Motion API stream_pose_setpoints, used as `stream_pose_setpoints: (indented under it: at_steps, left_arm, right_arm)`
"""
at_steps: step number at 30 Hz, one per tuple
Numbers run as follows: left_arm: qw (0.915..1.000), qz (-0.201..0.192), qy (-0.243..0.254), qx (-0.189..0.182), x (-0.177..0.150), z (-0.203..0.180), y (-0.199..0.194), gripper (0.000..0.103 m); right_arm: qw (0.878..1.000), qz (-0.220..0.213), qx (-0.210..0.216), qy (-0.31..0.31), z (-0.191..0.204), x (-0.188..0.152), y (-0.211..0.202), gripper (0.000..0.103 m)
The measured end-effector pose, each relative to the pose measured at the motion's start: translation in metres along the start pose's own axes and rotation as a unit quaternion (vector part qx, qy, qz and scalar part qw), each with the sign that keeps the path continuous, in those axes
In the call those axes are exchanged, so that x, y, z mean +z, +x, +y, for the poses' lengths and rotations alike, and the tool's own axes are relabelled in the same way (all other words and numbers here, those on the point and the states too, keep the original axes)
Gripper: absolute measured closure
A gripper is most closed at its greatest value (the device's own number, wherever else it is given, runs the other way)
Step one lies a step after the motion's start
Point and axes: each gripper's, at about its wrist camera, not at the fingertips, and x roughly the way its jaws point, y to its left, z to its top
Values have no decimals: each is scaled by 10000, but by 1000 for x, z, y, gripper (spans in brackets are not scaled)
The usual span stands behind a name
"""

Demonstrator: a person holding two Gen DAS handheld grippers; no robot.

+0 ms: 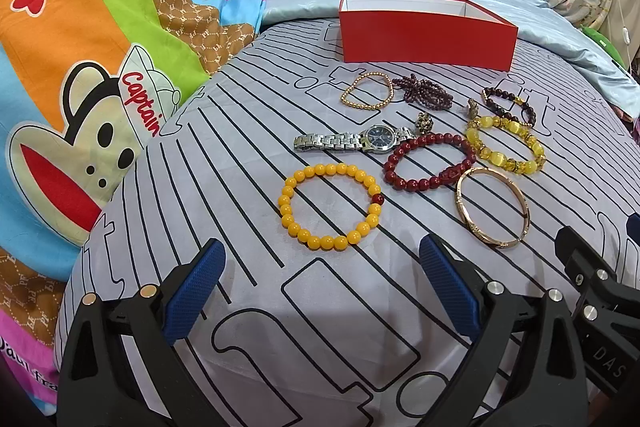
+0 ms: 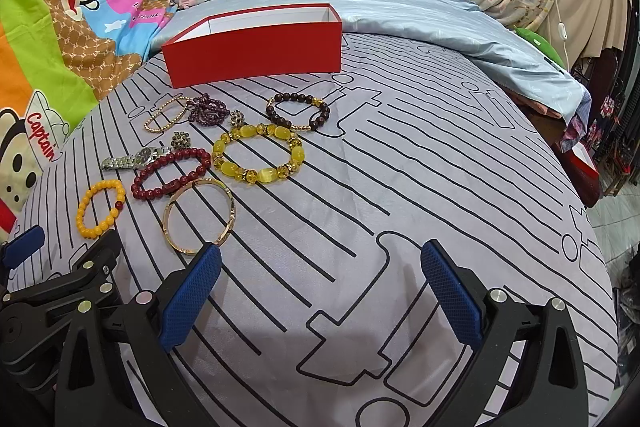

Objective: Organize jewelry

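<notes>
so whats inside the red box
Only white inner walls of the red box show; its front wall hides the floor, so any contents cannot be seen. All visible jewelry lies outside.

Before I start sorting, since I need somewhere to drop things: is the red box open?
Open: the red box has no lid, and its white inner walls show. Its floor is hidden.

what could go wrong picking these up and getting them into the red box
1. The red bead bracelet touches the rose-gold bangle and sits close to the watch, so gripping one may drag a neighbour.
2. The bedsheet is soft and wrinkled; open fingers pressing down could pinch fabric along with the thin bangle.
3. The red box sits behind all the jewelry, so a loosely held bracelet could slip while carried over the pile.
</notes>
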Motion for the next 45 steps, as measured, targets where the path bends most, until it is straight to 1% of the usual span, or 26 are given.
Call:
stream_pose_setpoints:
  at_steps: [18,22,26,31,33,36,38,41,43,45]
  left_arm:
    - [10000,-22,22,31,2,-1,-2,10]
    - [9997,-89,-164,-130,3,9,-4,10]
    - [9994,-100,-273,-164,4,24,-2,10]
    - [9995,-58,-292,-104,8,39,5,9]
    - [9991,-36,-380,-159,9,46,9,9]
    - [9984,21,-493,-266,9,53,13,9]
    - [9979,43,-539,-351,8,56,13,9]
    - [9981,53,-486,-362,6,58,13,9]
    - [9979,81,-498,-402,5,61,14,9]
    - [9976,111,-530,-441,3,63,14,9]
  right_arm:
    - [10000,-11,4,8,0,0,-1,7]
    - [10000,-11,49,34,-1,1,-1,7]
    - [9997,-95,211,-45,1,2,-4,7]
    - [9987,-8,474,-182,13,6,1,7]
    - [9981,11,579,-202,19,7,3,7]
    - [9975,98,618,-334,30,10,9,8]
    - [9968,175,649,-424,38,12,14,11]
    - [9960,291,657,-522,47,15,22,17]
    - [9955,361,679,-551,50,16,26,22]
    - [9949,437,703,-582,54,17,30,25]
